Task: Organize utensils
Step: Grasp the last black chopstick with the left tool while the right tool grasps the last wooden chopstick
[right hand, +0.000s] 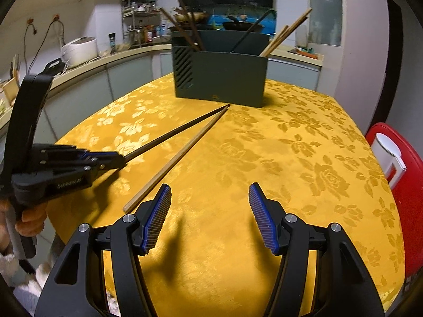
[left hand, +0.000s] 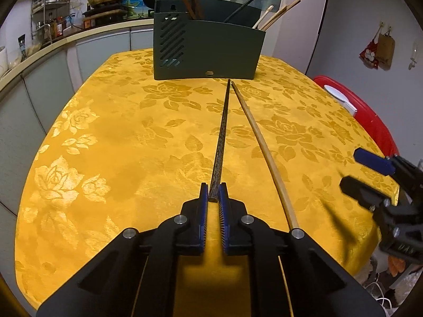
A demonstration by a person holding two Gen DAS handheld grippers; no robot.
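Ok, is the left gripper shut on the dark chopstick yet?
Shut on it. The left gripper's blue pads press both sides of the dark chopstick's near end; its far tip still rests on the yellow tablecloth.

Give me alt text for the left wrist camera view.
The left gripper is shut on the near end of a dark chopstick lying on a yellow floral tablecloth, beside a light wooden chopstick; both point toward a dark utensil holder.

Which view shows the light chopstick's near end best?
Right wrist view: the light chopstick lies bare on the cloth, its near end clear beside the open right gripper. In the left wrist view it runs under that gripper's frame.
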